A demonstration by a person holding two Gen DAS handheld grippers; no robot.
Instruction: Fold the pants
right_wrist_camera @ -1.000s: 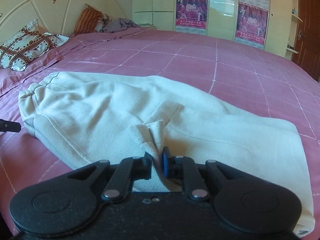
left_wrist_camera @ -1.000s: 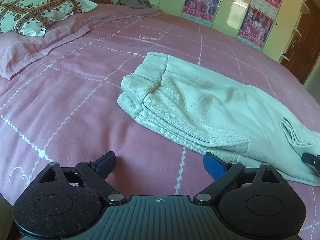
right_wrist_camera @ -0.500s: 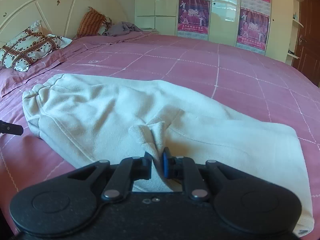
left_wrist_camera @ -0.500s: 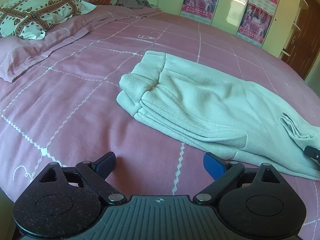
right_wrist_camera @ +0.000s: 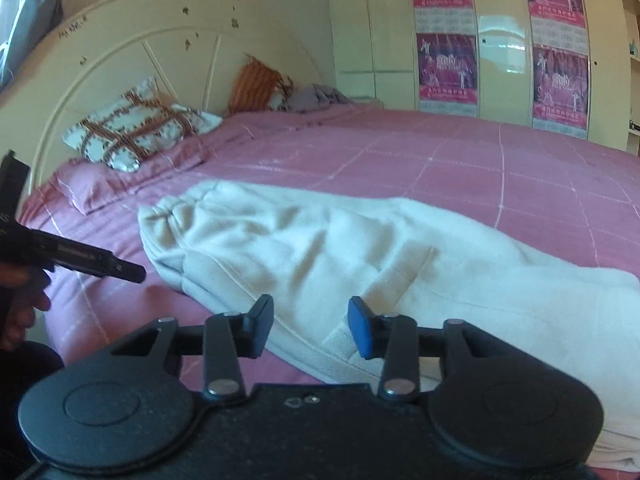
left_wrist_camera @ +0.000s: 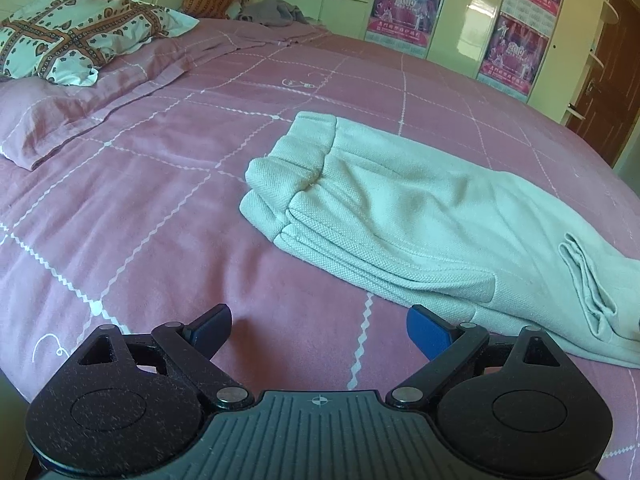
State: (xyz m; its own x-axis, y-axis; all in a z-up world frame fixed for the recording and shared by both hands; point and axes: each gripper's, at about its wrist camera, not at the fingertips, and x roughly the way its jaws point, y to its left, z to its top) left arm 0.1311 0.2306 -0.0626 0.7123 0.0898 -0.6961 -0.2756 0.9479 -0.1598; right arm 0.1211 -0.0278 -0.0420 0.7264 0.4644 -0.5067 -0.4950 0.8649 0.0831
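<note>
- Black left gripper [left_wrist_camera: 319, 330] with blue finger pads, low at the near edge of the bed, fingers wide apart, nothing between them, pink cover under the gap.
- Black right gripper [right_wrist_camera: 310, 326] with blue pads too, fingers apart, holding nothing, right over the near edge of the pants.
- Soft cream-white cloth pants [left_wrist_camera: 420, 224], folded long and flat on the bed, just past both grippers, stretchy waist end toward the pillows, a bunched-up fold near the right edge of the left view.
- Big pink bed cover with thin white grid lines [left_wrist_camera: 140, 200], under the pants and all around them.
- Flat pink pillow [left_wrist_camera: 52, 120] farther back on the left, with a white pillow with brown cross patterns [left_wrist_camera: 72, 40] on top of it.
- Orange striped cushion [right_wrist_camera: 260, 88] and a grey lump of cloth [right_wrist_camera: 316, 96] at the head of the bed.
- Cream round headboard [right_wrist_camera: 160, 48] behind the pillows.
- Pale yellow wardrobe doors with pink posters [left_wrist_camera: 408, 4] at the very back.
</note>
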